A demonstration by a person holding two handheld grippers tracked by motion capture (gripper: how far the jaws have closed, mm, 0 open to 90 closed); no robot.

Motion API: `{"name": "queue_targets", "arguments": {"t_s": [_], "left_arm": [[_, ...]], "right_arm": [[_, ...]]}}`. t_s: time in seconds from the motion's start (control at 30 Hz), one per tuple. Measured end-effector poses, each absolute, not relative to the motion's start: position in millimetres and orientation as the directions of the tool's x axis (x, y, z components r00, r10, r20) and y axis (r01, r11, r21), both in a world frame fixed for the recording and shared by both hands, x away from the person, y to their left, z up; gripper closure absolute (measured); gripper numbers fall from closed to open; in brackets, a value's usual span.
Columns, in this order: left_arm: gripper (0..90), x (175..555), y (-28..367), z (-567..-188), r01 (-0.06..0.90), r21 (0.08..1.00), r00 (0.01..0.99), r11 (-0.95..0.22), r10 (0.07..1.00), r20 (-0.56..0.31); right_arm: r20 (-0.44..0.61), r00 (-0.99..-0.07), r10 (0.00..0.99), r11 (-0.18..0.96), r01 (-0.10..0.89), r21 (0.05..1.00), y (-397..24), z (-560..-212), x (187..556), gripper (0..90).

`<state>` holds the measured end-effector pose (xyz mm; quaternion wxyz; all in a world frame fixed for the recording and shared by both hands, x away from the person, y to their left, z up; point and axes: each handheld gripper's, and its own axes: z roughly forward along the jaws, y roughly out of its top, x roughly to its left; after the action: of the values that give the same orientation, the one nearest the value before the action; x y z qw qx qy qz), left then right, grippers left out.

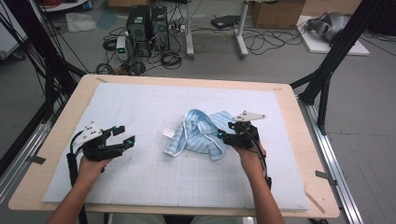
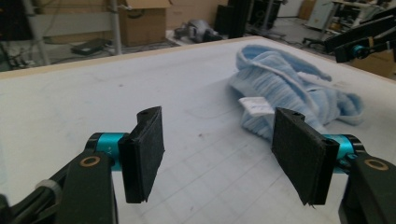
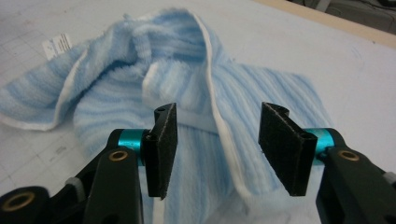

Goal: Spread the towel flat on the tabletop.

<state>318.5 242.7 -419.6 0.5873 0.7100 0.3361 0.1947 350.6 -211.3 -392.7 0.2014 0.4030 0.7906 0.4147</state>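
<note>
A light blue striped towel (image 1: 198,133) lies crumpled near the middle of the white gridded mat (image 1: 140,182), its white label (image 1: 168,134) sticking out on the left side. My right gripper (image 1: 225,130) is at the towel's right edge. In the right gripper view the towel (image 3: 187,70) lies under and beyond my right gripper (image 3: 217,149), whose jaws are open with no fold pinched between the pads. My left gripper (image 1: 125,134) hovers over bare mat well to the left of the towel, open and empty. The left gripper view shows my left gripper (image 2: 219,158), the towel (image 2: 289,88) ahead and the label (image 2: 255,106).
The mat covers a wooden table (image 1: 303,154) with a bare rim all round. Beyond the far edge, computer towers (image 1: 147,25), cables and a cardboard box (image 1: 278,14) sit on the floor. Black frame posts (image 1: 327,70) stand at both sides.
</note>
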Motion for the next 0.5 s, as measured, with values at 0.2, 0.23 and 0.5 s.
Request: {"name": "queue_targets", "arguments": {"t_s": [0.2, 0.23, 0.5], "left_arm": [[38.1, 348, 194, -408, 0.271, 0.951, 0.767, -0.148, 0.631, -0.12], [38.0, 354, 185, -407, 0.276, 0.947, 0.776, -0.166, 0.62, -0.118], [32.0, 386, 118, -412, 0.332, 0.919, 0.791, -0.213, 0.594, -0.148]], "right_arm": [[0.036, -0.596, 0.802, 0.312, 0.47, 0.826, -225, -401, 334, 46.9], [0.045, -0.597, 0.801, 0.305, 0.472, 0.827, -226, -403, 331, 47.0], [0.078, -0.599, 0.797, 0.293, 0.495, 0.818, -234, -420, 319, 46.9]]}}
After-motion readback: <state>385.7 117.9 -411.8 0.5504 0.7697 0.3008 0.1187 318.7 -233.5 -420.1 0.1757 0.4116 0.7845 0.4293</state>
